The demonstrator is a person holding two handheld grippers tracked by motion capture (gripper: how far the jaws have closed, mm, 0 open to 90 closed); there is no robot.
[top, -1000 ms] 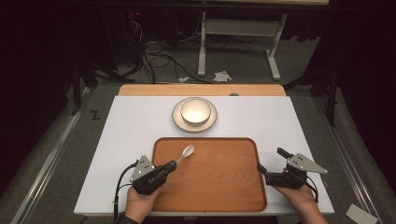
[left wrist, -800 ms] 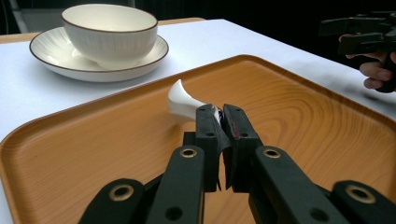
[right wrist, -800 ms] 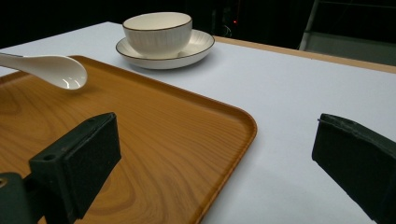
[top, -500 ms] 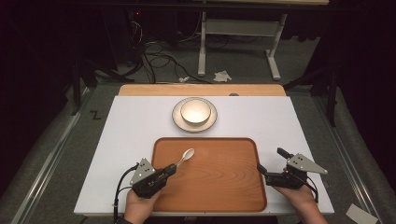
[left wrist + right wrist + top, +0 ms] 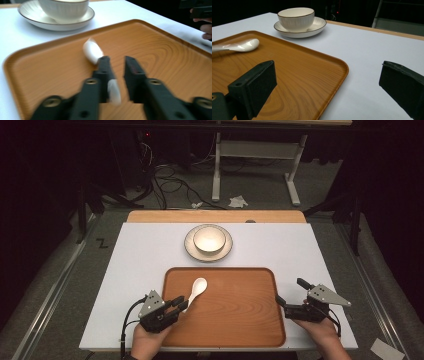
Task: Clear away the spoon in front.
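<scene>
A white ceramic spoon (image 5: 196, 290) lies on the wooden tray (image 5: 235, 320), its bowl pointing away from me. My left gripper (image 5: 179, 304) sits at the tray's near left, and its jaws have just been opening. In the left gripper view the spoon (image 5: 92, 52) has its handle end lying between the parted jaws of that gripper (image 5: 117, 60), close to the left jaw with a gap on the other side. My right gripper (image 5: 290, 291) stands wide open at the tray's right edge with nothing between its jaws (image 5: 326, 67).
A white bowl (image 5: 209, 240) sits on a saucer (image 5: 189, 246) on the white table beyond the tray. The table's wooden far edge (image 5: 150, 216) borders a dark floor with cables and a desk frame.
The left gripper's jaws have parted around the spoon handle, and the spoon has slid slightly nearer and settled on the tray. The right gripper has not moved.
</scene>
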